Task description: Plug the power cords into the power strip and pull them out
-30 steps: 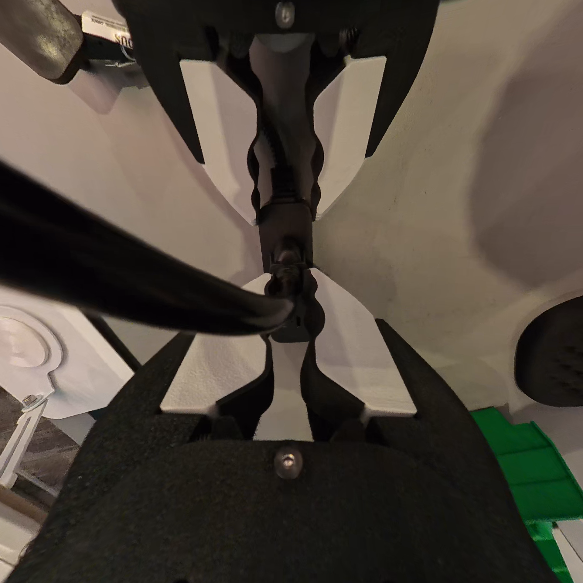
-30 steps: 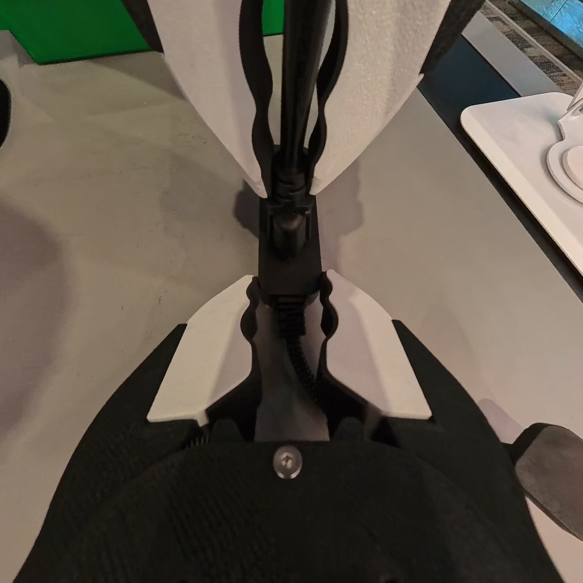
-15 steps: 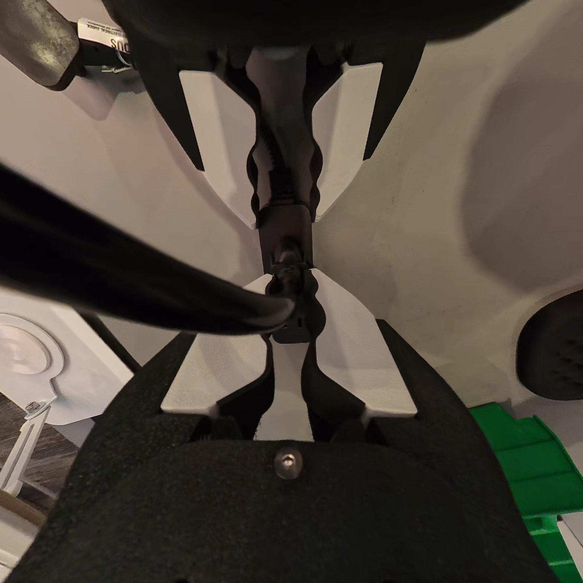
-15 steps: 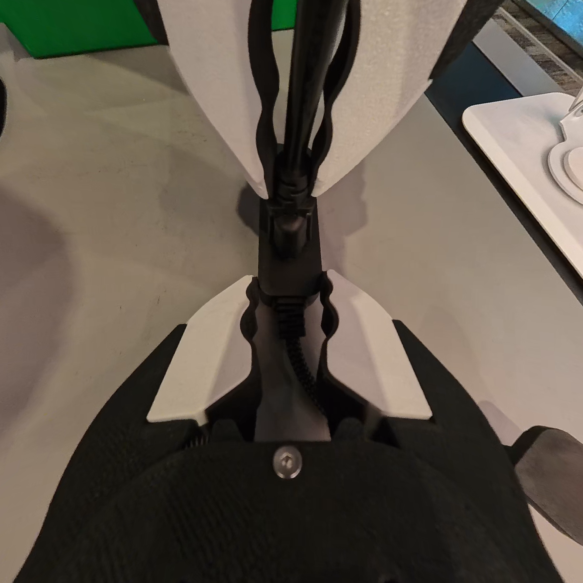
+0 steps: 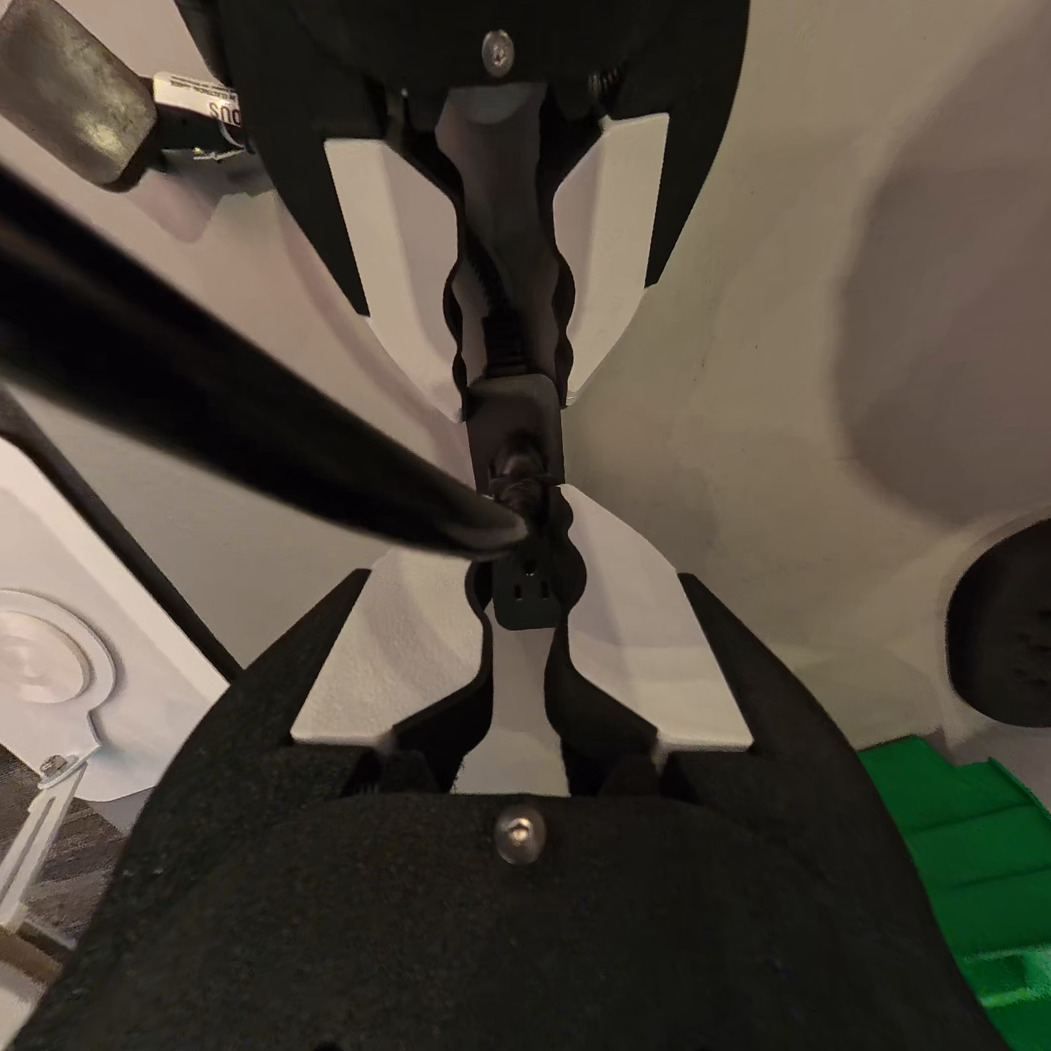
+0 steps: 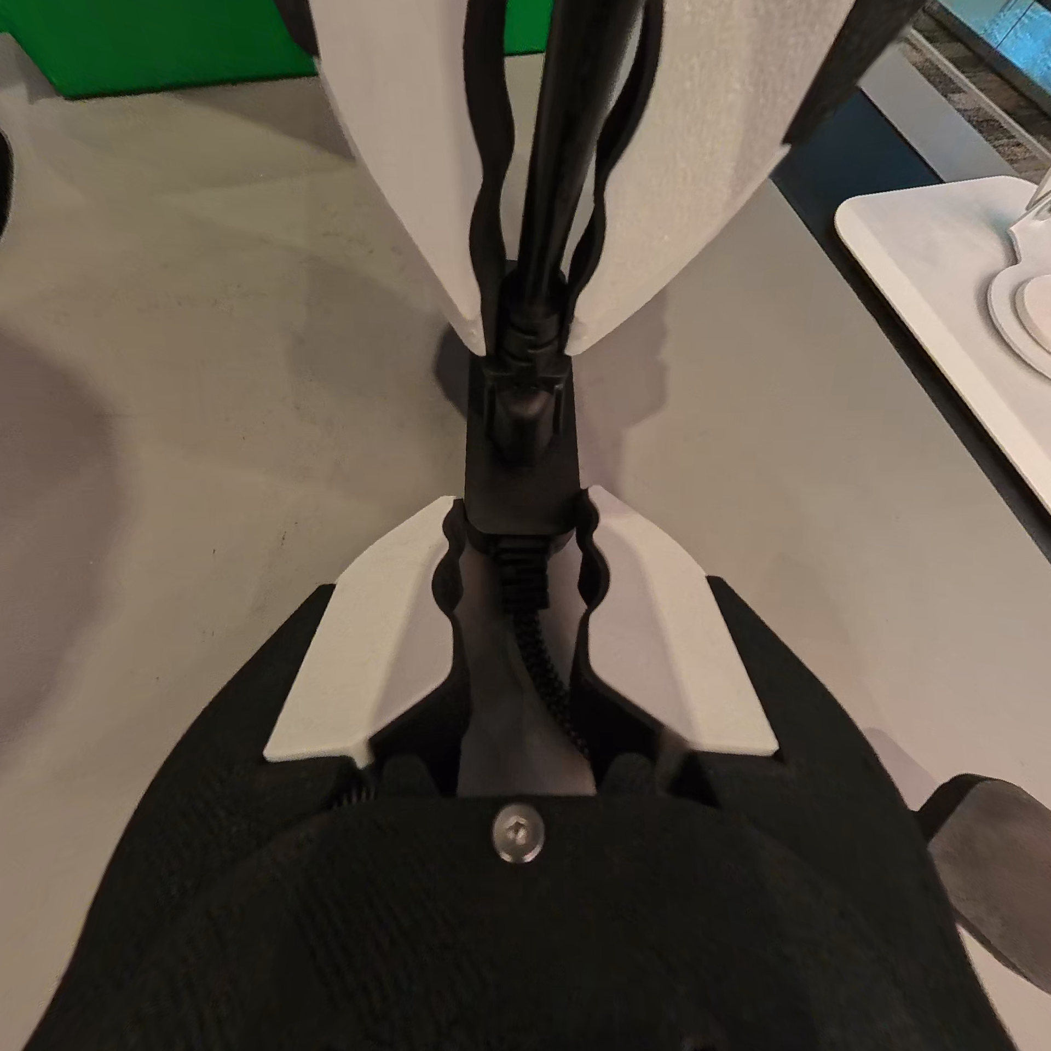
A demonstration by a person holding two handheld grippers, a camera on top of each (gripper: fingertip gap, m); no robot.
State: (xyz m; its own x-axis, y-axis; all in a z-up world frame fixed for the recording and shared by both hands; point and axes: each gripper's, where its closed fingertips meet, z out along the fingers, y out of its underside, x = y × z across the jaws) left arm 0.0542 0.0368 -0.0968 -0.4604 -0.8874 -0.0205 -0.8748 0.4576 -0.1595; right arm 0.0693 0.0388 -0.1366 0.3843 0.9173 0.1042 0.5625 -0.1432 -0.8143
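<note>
**Both grippers clamped at opposite ends of the black power strip**

The narrow black power strip (image 5: 516, 432) lies on the pale grey table (image 5: 739, 352), with a free outlet face (image 5: 526, 597) showing at its near end in the left wrist view. A black plug (image 6: 520, 409) sits in the strip, and its thick power cord (image 5: 239, 409) runs away toward the table's left edge. The left gripper (image 5: 526, 540) has its white fingers (image 5: 620, 574) closed on the plug and the base of the cord. The right gripper (image 6: 520, 520) faces it from the opposite end, pinched on the strip's end where a braided cable (image 6: 534, 642) leaves it. A green block (image 6: 153, 40) stands at the far edge of the table in the right wrist view. A white plate (image 6: 938, 296) lies beyond the table's right edge.
</note>
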